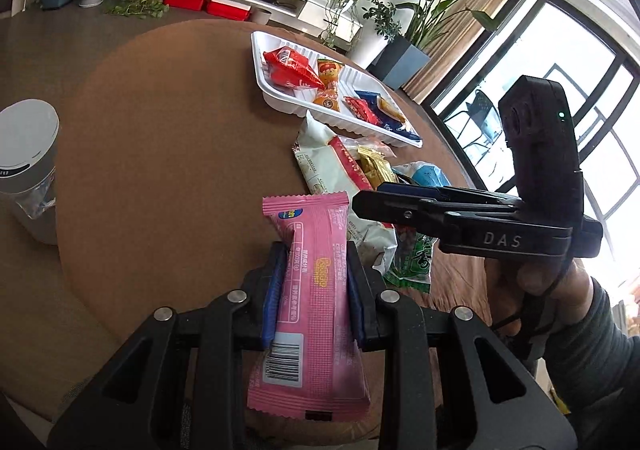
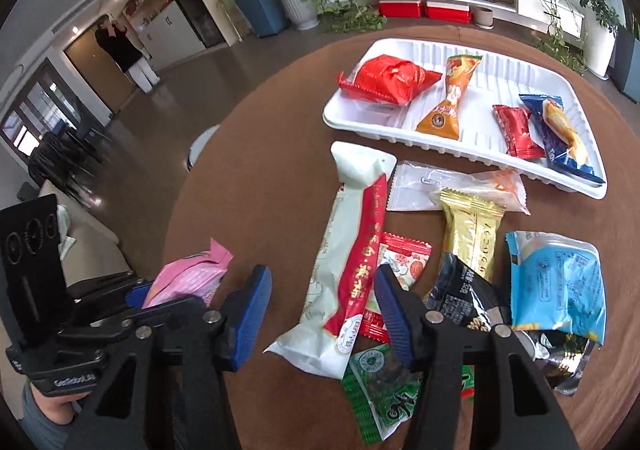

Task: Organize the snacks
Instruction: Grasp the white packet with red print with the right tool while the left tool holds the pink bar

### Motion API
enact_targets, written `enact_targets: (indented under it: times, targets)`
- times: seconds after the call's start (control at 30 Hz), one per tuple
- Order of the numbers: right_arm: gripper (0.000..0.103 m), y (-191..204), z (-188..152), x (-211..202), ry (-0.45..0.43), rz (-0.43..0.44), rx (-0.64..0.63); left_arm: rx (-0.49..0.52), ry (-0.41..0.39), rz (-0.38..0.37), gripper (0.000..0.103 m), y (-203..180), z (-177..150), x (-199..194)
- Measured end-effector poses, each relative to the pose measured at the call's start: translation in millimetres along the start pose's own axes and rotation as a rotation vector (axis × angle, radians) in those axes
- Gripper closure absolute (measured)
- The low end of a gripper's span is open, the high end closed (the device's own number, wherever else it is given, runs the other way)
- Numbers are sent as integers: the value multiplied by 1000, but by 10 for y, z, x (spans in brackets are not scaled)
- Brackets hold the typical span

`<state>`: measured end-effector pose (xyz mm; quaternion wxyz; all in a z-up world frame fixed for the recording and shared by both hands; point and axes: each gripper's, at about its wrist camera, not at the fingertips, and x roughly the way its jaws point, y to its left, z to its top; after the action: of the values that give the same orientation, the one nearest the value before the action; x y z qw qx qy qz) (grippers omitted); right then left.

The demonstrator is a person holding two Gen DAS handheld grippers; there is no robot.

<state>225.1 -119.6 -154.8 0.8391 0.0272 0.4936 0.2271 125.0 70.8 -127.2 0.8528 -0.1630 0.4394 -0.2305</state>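
Note:
My left gripper (image 1: 316,250) is shut on a pink snack packet (image 1: 312,290), held above the round brown table (image 1: 160,150); the packet also shows in the right wrist view (image 2: 188,276). My right gripper (image 2: 320,282) is open and empty, hovering over a pile of loose snacks: a long white and red packet (image 2: 348,262), a gold packet (image 2: 472,234), a light blue packet (image 2: 560,286), a green packet (image 2: 380,382). A white tray (image 2: 500,50) at the far side holds a red bag (image 2: 384,80), an orange candy (image 2: 448,98), and red and blue packets.
A white cylinder container (image 1: 28,166) stands at the table's left edge. The right gripper body (image 1: 480,226) shows to the right of the left gripper. Potted plants, a TV shelf and a person (image 2: 124,50) stand in the room beyond.

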Motion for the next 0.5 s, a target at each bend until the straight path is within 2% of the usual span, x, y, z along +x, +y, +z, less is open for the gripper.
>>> enact_targets:
  times: [0.13, 0.27, 0.43, 0.5]
  targets:
    - [51, -16, 24, 152, 39, -31, 8, -12, -8, -15, 77, 49, -30, -26]
    - [51, 48, 85, 215, 41, -67, -23, -22, -7, -24, 77, 82, -35, -1]
    - [58, 127, 144, 286, 64, -92, -46, -35, -16, -35, 77, 124, -55, -28]
    - [64, 168, 158, 304, 64, -89, -62, -41, -20, -36, 77, 127, -54, -30]
